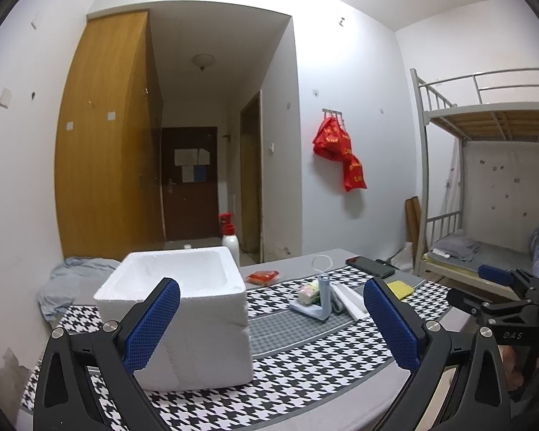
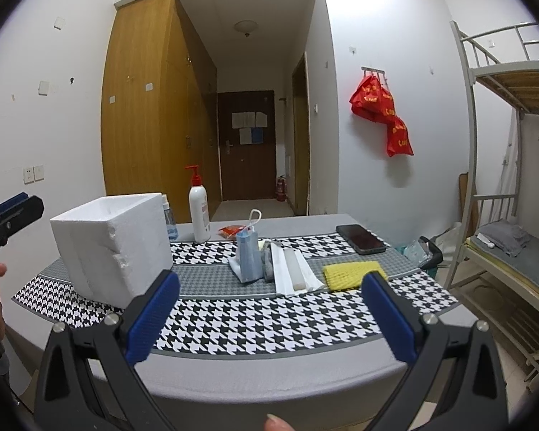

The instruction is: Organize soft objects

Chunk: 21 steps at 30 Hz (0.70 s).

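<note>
Both the left gripper (image 1: 271,318) and the right gripper (image 2: 269,314) have black angular frames with triangular cut-outs and round silver screws at the joints. Their fingers (image 1: 152,323) carry blue textured pads. White "DAS" lettering marks the right gripper's frame.

White walls enclose a dormitory room where a tall wooden wardrobe (image 2: 151,100) lines the left side of a short hallway ending at a dark brown door (image 2: 248,143) with papers taped to it. A dome ceiling lamp (image 2: 246,27) hangs unlit in the hallway. Red bags (image 2: 381,107) hang from a wall hook rack, and a grey metal bunk bed (image 2: 503,179) stands at right, its upper slats bare.
</note>
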Each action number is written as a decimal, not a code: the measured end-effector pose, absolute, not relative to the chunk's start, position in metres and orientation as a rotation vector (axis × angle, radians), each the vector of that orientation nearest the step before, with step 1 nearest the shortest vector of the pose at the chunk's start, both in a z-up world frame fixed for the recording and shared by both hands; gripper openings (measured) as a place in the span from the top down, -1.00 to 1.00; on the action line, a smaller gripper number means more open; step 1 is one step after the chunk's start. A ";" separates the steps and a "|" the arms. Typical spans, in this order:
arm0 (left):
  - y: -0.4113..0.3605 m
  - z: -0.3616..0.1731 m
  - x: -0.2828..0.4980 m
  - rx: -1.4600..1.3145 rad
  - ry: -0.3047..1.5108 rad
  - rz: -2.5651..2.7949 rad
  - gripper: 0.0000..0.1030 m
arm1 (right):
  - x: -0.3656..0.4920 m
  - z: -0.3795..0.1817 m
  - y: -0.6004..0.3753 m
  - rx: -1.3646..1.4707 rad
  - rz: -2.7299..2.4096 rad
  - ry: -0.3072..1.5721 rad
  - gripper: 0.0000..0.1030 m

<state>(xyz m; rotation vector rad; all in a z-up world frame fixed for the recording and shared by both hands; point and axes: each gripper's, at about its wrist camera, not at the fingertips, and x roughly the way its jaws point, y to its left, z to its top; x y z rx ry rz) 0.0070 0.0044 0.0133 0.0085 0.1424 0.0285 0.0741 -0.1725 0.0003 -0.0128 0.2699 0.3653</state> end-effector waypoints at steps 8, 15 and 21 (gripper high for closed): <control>0.001 0.020 0.005 0.016 0.118 0.022 -0.98 | 0.084 0.001 -0.177 0.002 0.363 0.276 -0.99; -0.001 0.021 0.013 0.010 0.122 -0.002 -0.98 | 0.090 0.003 -0.178 -0.003 0.355 0.280 -0.99; -0.013 0.017 0.029 0.019 0.154 -0.040 -0.98 | 0.095 0.000 -0.182 -0.018 0.340 0.290 -0.99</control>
